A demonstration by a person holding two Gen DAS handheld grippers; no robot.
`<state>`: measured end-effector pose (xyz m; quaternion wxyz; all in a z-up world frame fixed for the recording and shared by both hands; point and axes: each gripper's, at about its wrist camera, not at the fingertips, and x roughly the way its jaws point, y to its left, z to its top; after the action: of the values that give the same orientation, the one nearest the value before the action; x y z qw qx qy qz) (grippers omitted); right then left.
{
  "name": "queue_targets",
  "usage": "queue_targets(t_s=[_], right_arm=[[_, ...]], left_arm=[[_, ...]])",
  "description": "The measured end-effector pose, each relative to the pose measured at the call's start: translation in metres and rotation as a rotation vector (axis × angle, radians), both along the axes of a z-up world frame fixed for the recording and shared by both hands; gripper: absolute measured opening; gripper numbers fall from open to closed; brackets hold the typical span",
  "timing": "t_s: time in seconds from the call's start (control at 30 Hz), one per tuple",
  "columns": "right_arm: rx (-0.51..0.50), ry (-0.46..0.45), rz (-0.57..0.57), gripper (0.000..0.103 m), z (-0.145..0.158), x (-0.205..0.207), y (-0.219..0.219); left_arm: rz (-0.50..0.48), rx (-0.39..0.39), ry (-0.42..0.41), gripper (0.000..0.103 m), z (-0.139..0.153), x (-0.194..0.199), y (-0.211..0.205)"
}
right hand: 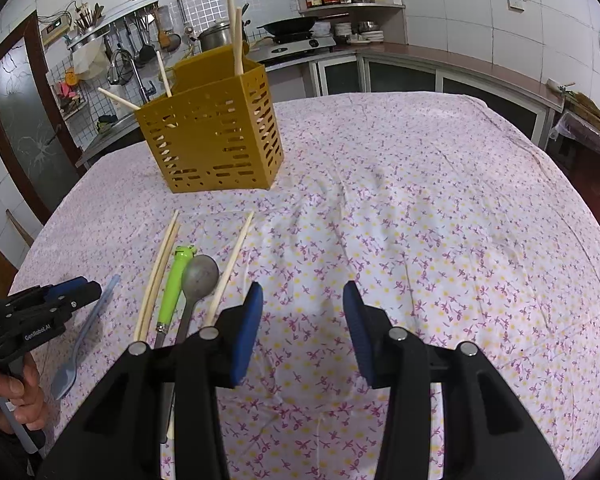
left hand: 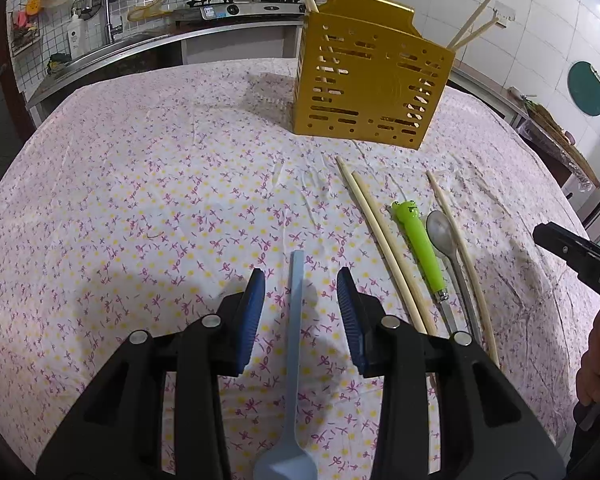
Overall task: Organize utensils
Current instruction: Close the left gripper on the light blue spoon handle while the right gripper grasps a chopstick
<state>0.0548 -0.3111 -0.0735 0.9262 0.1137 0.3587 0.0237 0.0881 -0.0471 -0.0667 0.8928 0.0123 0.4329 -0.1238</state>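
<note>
1. The left gripper (left hand: pixel 301 280) is held with its jaws apart, straddling the handle of the blue plastic spoon (left hand: pixel 296 340), which lies flat on the floral tablecloth (left hand: pixel 140 200); the pads are not seen touching it.
2. The right gripper (right hand: pixel 303 300) is likewise spread wide, with nothing between its pads, and hangs over bare cloth to the right of the row of utensils.
3. The yellow slotted holder (left hand: pixel 370 84) stands upright at the far side of the table, several chopsticks already leaning inside it.
4. Still to be sorted, in a row beside the blue plastic spoon: a pair of chopsticks (left hand: pixel 380 240), a green-handled utensil (left hand: pixel 420 240), a metal spoon (left hand: pixel 444 236) and a single chopstick (left hand: pixel 460 252).
5. The handle is thin and low on the cloth, so it is judged that the cloth could be pinched along with it, or the handle missed, if the jaws are closed too high.
6. A grip far from the bowl could let the spoon swing or slip out on the way.
7. The light holder might be tipped or pushed if struck during insertion.
</note>
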Motion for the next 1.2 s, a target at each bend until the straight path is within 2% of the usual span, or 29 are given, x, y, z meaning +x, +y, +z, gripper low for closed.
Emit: queue_targets(t_s=[0.37,0.5,0.6,0.67,0.7,0.77,1.0,1.2], right_arm=[[-0.018,0.027,0.038,0.042,-0.004,0.014,0.018],[-0.031,0.039,0.054,0.042,-0.004,0.025,0.025],[-0.032,0.057,0.061,0.042,-0.006,0.035,0.029],[-0.029,0.073,0.059,0.042,-0.01,0.045,0.032],[-0.027,0.082,0.061,0.042,-0.011,0.049,0.033],[-0.026,0.097,0.062,0.042,-0.013,0.058,0.036],[-0.015,0.133,0.06,0.042,-0.017,0.083,0.043],[-0.032,0.152,0.07,0.04,-0.017,0.103,0.054]], left_arm=[[-0.019,0.027,0.051,0.036,-0.014,0.004,-0.005],[-0.029,0.052,0.057,0.033,-0.02,0.008,-0.008],[-0.033,0.075,0.05,0.027,-0.022,0.014,-0.013],[-0.026,0.091,0.042,0.018,-0.022,0.018,-0.015],[-0.027,0.094,0.043,0.017,-0.022,0.019,-0.015],[-0.032,0.102,0.046,0.006,-0.022,0.021,-0.014],[-0.035,0.048,0.064,0.005,-0.016,0.029,-0.009],[-0.015,0.006,0.038,0.005,-0.003,0.039,-0.006]])
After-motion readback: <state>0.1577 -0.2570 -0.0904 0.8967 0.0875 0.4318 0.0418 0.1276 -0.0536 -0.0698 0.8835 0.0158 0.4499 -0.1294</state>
